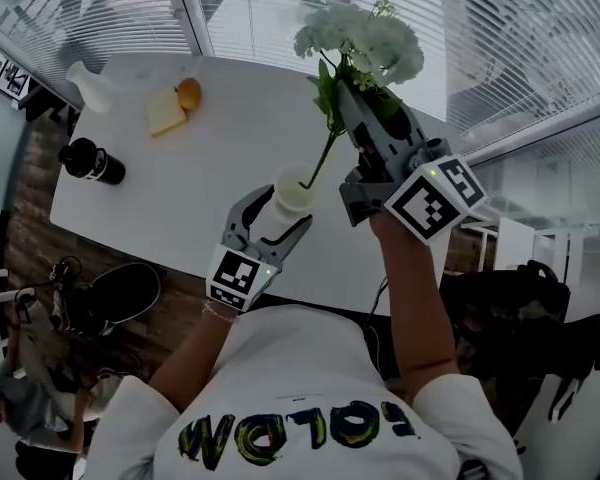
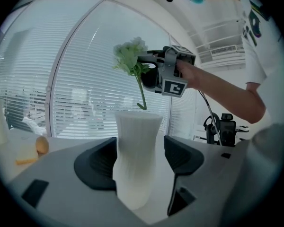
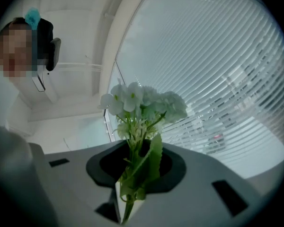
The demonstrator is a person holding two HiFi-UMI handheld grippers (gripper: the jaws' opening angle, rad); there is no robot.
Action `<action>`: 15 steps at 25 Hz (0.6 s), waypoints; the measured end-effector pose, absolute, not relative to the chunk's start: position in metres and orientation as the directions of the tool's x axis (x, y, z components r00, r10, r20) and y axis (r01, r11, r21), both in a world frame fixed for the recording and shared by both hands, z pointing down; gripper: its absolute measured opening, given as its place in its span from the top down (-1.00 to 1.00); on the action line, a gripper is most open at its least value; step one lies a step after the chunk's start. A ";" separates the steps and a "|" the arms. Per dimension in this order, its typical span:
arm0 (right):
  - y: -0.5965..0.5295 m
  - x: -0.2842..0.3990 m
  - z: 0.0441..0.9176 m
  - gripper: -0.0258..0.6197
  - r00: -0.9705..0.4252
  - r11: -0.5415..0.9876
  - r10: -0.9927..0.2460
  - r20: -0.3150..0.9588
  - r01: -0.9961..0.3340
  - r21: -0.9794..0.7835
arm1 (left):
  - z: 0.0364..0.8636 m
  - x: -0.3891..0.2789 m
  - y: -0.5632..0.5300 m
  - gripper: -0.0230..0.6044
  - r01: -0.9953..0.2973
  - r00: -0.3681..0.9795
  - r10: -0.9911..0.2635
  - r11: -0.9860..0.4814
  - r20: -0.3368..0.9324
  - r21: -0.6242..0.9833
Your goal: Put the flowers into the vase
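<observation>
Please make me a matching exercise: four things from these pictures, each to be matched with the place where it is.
Things:
1. vase
2. flowers
3. black bottle
4. round orange thing

Places:
A. held in the right gripper
B. between the jaws of the left gripper
C. beside the pale yellow block
D. at the left end of the table, head view

Pairs: 1-B, 2-A, 3-D, 4-C
</observation>
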State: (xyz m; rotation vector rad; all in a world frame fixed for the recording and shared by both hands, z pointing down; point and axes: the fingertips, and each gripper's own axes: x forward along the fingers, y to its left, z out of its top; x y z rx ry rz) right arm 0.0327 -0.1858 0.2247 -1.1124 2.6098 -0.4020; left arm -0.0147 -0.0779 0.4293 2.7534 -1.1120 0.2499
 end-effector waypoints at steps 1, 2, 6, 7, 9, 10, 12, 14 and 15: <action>-0.185 0.029 0.228 0.62 -0.669 0.668 -0.730 -0.143 -0.652 -0.359 | 0.432 -0.015 -0.078 -0.10 -0.701 0.707 -0.673 -0.707 0.215 0.091; -0.184 0.027 0.232 0.62 -0.670 0.669 -0.728 -0.143 -0.650 -0.360 | 0.434 -0.015 -0.079 -0.10 -0.704 0.705 -0.676 -0.704 0.217 0.096; -0.183 0.021 0.243 0.62 -0.674 0.671 -0.725 -0.141 -0.647 -0.362 | 0.436 -0.012 -0.083 -0.10 -0.718 0.691 -0.688 -0.689 0.224 0.097; -0.183 0.020 0.245 0.61 -0.675 0.671 -0.725 -0.138 -0.646 -0.363 | 0.435 -0.011 -0.085 -0.10 -0.721 0.688 -0.690 -0.687 0.225 0.094; -0.180 0.018 0.250 0.61 -0.677 0.672 -0.724 -0.134 -0.647 -0.361 | 0.435 -0.010 -0.085 -0.08 -0.725 0.682 -0.695 -0.683 0.227 0.088; -0.177 0.017 0.252 0.61 -0.679 0.674 -0.722 -0.133 -0.646 -0.359 | 0.436 -0.010 -0.085 -0.07 -0.728 0.679 -0.697 -0.681 0.230 0.083; -0.170 0.013 0.258 0.61 -0.682 0.678 -0.719 -0.134 -0.646 -0.352 | 0.440 -0.012 -0.081 -0.05 -0.733 0.671 -0.703 -0.676 0.236 0.072; -0.164 0.010 0.264 0.60 -0.685 0.680 -0.717 -0.131 -0.646 -0.347 | 0.444 -0.016 -0.079 -0.01 -0.741 0.663 -0.710 -0.668 0.239 0.071; -0.163 0.009 0.267 0.60 -0.686 0.681 -0.715 -0.130 -0.644 -0.348 | 0.446 -0.017 -0.080 0.01 -0.745 0.659 -0.713 -0.663 0.240 0.073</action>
